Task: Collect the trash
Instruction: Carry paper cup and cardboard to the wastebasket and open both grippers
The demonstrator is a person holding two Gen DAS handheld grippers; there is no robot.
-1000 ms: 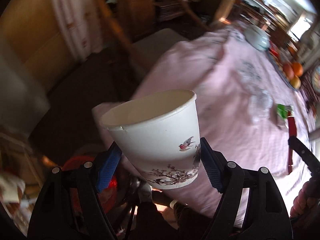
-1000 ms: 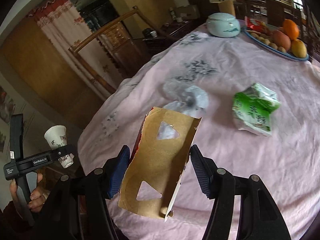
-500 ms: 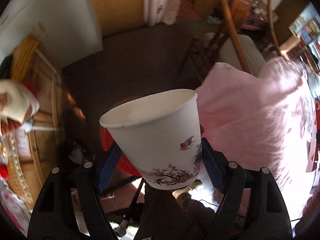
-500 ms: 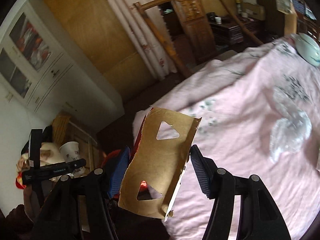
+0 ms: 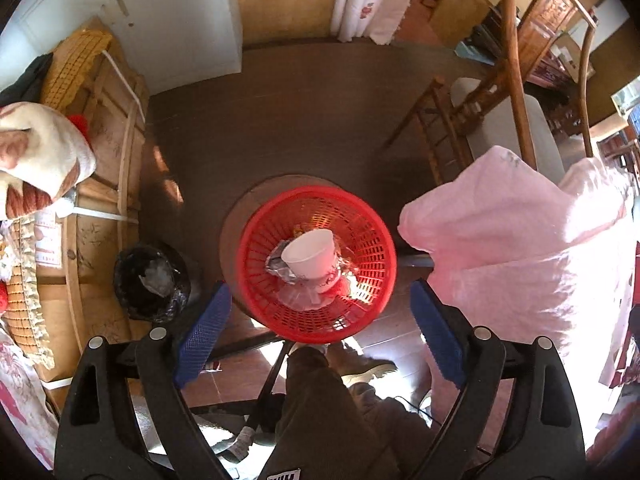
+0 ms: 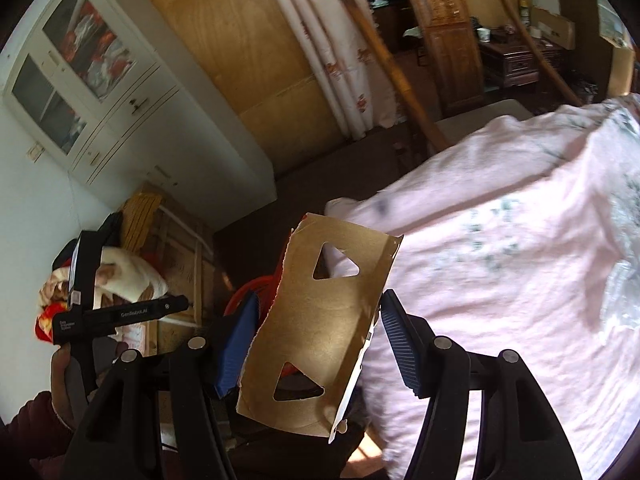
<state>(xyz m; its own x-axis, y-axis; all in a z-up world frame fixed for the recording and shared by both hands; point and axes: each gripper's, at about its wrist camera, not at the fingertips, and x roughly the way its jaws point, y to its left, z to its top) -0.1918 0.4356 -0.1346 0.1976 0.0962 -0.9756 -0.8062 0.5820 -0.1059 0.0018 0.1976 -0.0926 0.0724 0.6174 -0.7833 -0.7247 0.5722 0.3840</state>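
At the far left of the left wrist view, a black bin is standing on the dark floor beside wooden crates. At centre, the red basket is sitting directly below the left gripper, whose jaws are opening with nothing between them; a second ago they were clamped on the paper cup. That cup is now lying inside the basket, tilted on crumpled foil and clear plastic. To the right, the pink tablecloth is hanging over the table edge, where a second ago it was filling most of this view. In the right wrist view, the left gripper is showing at far left, held in a hand. At centre, the right gripper is staying clamped on the torn cardboard piece, unchanged from before, with a sliver of the red basket visible behind it.
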